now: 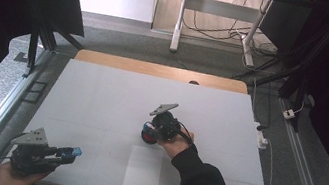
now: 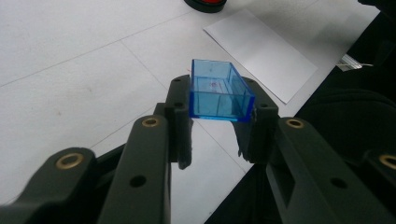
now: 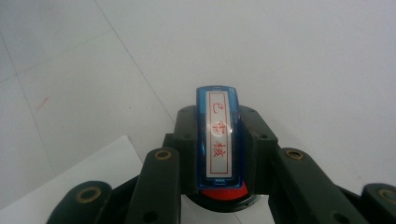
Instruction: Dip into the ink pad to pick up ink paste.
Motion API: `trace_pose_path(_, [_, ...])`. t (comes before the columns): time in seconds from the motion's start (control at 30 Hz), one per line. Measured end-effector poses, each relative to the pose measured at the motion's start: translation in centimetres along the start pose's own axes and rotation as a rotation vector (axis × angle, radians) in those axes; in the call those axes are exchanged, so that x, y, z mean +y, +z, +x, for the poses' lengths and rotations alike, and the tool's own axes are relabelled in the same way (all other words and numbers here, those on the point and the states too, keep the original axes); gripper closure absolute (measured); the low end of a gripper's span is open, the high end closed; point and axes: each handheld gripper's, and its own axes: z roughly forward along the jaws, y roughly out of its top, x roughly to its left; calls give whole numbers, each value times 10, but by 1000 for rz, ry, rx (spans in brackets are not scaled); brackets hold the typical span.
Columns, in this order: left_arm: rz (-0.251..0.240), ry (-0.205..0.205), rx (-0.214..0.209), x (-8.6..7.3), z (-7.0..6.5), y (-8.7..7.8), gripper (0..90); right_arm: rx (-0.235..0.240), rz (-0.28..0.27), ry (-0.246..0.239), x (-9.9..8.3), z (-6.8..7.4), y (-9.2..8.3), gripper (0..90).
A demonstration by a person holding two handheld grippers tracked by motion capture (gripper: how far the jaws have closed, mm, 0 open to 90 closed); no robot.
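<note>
Black jaws of the right gripper (image 3: 219,127) are clamped on a blue stamp (image 3: 218,140), pressing on its two long sides, with the red-lettered label facing the camera. The stamp's lower end sits in, or just over, the round red ink pad (image 3: 225,196); whether the face is actually touching the ink cannot be told from here. In the high view this gripper (image 1: 150,133) and the pad are near the middle of the white table (image 1: 101,97), just beyond the sheet of paper (image 1: 143,170).

The left gripper (image 2: 219,100) is closed on the stamp's clear blue cap (image 2: 219,91), held by its two side walls, open end away from the jaws. It hangs low at the near left corner of the table, well apart from the pad.

The step in hand looks like inking the stamp. To do it well:
- Keep the stamp upright so the whole face meets the pad evenly; a tilt would ink one edge only.
- Press straight down and lift straight up. The pad is light and loose, so it may cling to the stamp and come up with it, or slide.
- Move to the paper without brushing the table, then set the face down flat, once, with no rocking.
- Hold the cap aside and level until the print is made.
</note>
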Motion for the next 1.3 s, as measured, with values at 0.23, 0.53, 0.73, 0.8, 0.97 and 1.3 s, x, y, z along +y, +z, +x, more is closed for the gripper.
trace_pose_path(0.23, [2, -3, -1, 0, 0, 0, 688, 65, -27, 66, -5, -13, 0, 717])
trace_pose_path(0.53, [4, -8, -2, 0, 1, 0, 688, 78, -44, 74, -7, -15, 0, 717])
trace_pose_path(0.73, [3, -13, 5, 0, 1, 0, 688, 25, -34, 6, -5, -4, 0, 715])
trace_pose_path(0.8, [3, -15, 7, 0, 1, 0, 687, 30, -39, 12, -6, -5, 0, 715])
trace_pose_path(0.97, [2, -18, 12, 0, 1, 0, 688, 34, -46, 11, -7, -6, -1, 713])
trace_pose_path(1.3, [-12, -33, 8, 0, 3, -2, 689, 44, -64, 22, -9, -8, -2, 712])
